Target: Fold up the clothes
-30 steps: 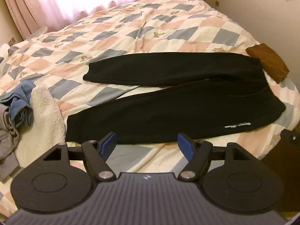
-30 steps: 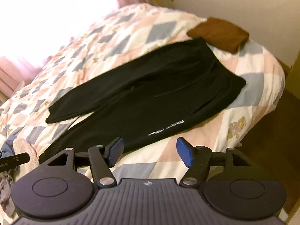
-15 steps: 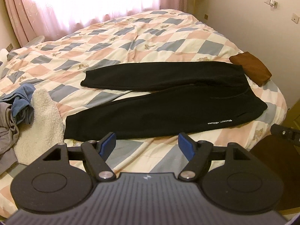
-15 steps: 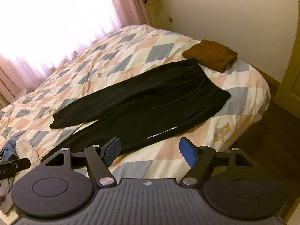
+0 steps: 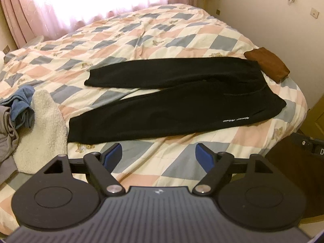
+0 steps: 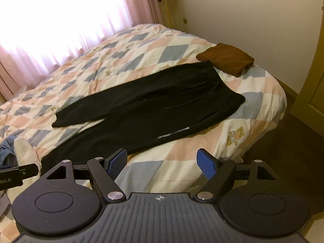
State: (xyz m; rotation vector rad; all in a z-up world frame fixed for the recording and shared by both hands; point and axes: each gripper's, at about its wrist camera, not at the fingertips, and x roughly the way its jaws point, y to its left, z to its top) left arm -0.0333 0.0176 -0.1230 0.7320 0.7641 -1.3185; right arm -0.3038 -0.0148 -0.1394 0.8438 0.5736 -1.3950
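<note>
Black trousers [image 5: 182,103] lay flat across checked quilt [image 5: 141,32] on bed, legs parted — waistband end just beside folded brown garment [image 5: 267,64]. Left tool [image 5: 159,158] and right tool [image 6: 162,162] both spread wide, gripping nothing, held above near bed edge. White towel [image 5: 42,129] beside leg cuff.

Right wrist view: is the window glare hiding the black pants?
Right wrist view: the window is blown out white, but the black pants stay clear, folds lost in the dark. Left wrist view: same glare, white lettering slightly blurred.
</note>
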